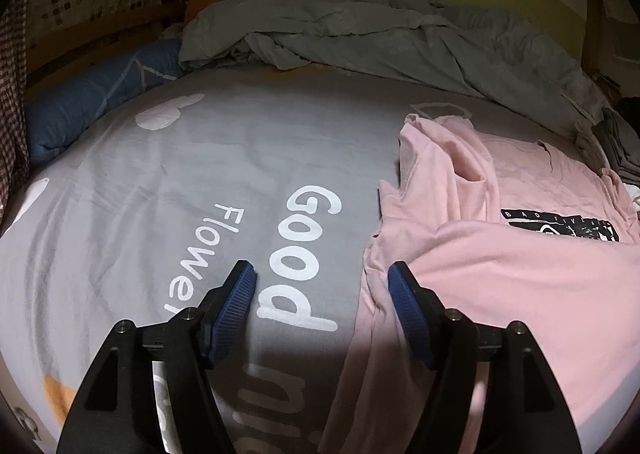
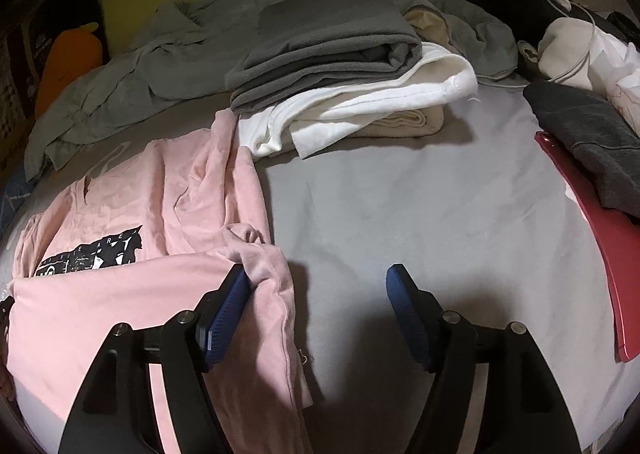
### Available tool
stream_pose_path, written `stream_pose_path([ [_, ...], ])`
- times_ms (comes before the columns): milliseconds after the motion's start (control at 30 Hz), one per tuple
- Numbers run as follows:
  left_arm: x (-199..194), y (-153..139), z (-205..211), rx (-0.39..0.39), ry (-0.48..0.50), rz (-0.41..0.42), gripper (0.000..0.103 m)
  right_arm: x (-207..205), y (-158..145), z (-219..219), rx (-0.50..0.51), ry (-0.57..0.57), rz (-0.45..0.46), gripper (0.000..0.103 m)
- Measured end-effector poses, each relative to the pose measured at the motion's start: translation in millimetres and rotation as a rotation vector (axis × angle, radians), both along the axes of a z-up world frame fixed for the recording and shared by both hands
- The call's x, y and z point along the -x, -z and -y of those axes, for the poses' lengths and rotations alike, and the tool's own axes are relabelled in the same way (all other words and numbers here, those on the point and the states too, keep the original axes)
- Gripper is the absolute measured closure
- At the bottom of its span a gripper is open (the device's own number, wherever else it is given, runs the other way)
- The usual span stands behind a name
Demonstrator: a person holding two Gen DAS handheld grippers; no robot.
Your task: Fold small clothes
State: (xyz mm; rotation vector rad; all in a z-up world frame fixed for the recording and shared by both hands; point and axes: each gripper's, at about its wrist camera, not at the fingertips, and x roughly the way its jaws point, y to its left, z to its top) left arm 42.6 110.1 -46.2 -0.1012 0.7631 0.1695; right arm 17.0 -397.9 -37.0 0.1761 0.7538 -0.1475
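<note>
A pink T-shirt with a black print lies on the grey bed sheet, its lower half folded up over the print. It also shows in the right wrist view. My left gripper is open at the shirt's left edge, with the right finger over the pink fabric and the left finger over the sheet. My right gripper is open at the shirt's right edge. Its left finger touches a bunched fold of the shirt, and its right finger is over bare sheet.
A crumpled grey blanket lies at the back of the bed. A stack of folded grey and white clothes sits behind the shirt. A red flat object and dark clothes lie at right. A blue pillow lies at left.
</note>
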Motion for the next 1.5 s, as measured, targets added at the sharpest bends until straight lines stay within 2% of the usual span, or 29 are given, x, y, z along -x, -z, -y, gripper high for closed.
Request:
stream_pose_path([
  [67,3,-2,1,0.003,0.008,0.012,0.035,4,-5,-1,0.009,0.009,0.031,0.032],
  [133,7,-6,0,0.051,0.041,0.041,0.035,10,-11,1,0.006,0.017,0.07,0.031],
  [233,12,-12,-6,0.222,0.127,0.083,0.035,14,-16,9,-0.081,-0.008,0.098,0.03],
  [300,11,-13,-7,0.275,0.162,0.081,0.035,13,-13,13,-0.158,-0.032,0.079,0.03],
  [367,7,-10,-6,0.292,0.173,0.05,0.039,9,-6,18,-0.255,-0.074,0.044,0.03],
  [433,2,-1,-8,0.363,0.184,0.01,0.066,4,2,20,-0.344,-0.118,0.01,0.03],
  [467,1,4,-12,0.414,0.177,0.001,0.068,4,3,20,-0.356,-0.125,0.008,0.03],
  [500,0,7,-16,0.451,0.162,0.007,0.071,5,3,20,-0.36,-0.126,0.011,0.035],
  [533,0,8,-18,0.467,0.161,0.01,0.076,5,4,20,-0.366,-0.126,0.013,0.044],
  [600,-2,8,-16,0.459,0.177,0.002,0.083,4,8,20,-0.417,-0.153,0.002,0.055],
  [667,-2,7,-9,0.418,0.194,-0.001,0.089,-1,14,15,-0.449,-0.191,-0.025,0.061],
  [700,-1,5,-4,0.376,0.194,0.003,0.09,-3,15,10,-0.415,-0.205,-0.043,0.063],
  [767,4,0,4,0.288,0.187,0.008,0.09,-3,11,-6,-0.273,-0.22,-0.058,0.07],
  [800,5,-3,8,0.235,0.187,-0.001,0.09,-1,10,-10,-0.237,-0.217,-0.055,0.08],
  [833,8,-6,9,0.206,0.189,0.001,0.09,2,9,-9,-0.245,-0.209,-0.047,0.091],
  [933,17,-15,1,0.212,0.177,0.023,0.093,11,0,0,-0.299,-0.18,0.01,0.095],
  [1033,16,-14,-14,0.26,0.149,0.005,0.093,18,-9,6,-0.313,-0.163,0.062,0.096],
  [1100,12,-10,-17,0.275,0.155,-0.013,0.093,14,-5,4,-0.303,-0.168,0.031,0.096],
  [1167,9,-4,-12,0.255,0.171,-0.029,0.091,5,8,5,-0.299,-0.143,-0.032,0.096],
  [1267,8,-3,-8,0.233,0.17,-0.017,0.086,3,10,9,-0.329,-0.11,-0.029,0.088],
  [1300,9,-5,-8,0.232,0.171,-0.005,0.079,4,8,9,-0.313,-0.097,-0.019,0.078],
  [1333,10,-7,-8,0.219,0.166,0.009,0.067,7,4,10,-0.275,-0.069,0.0,0.063],
  [1400,15,-13,-8,0.184,0.147,0.048,0.054,15,-6,9,-0.182,-0.009,0.069,0.045],
  [1500,20,-25,-14,0.215,0.151,0.105,0.048,24,-19,5,-0.118,0.013,0.151,0.044],
])
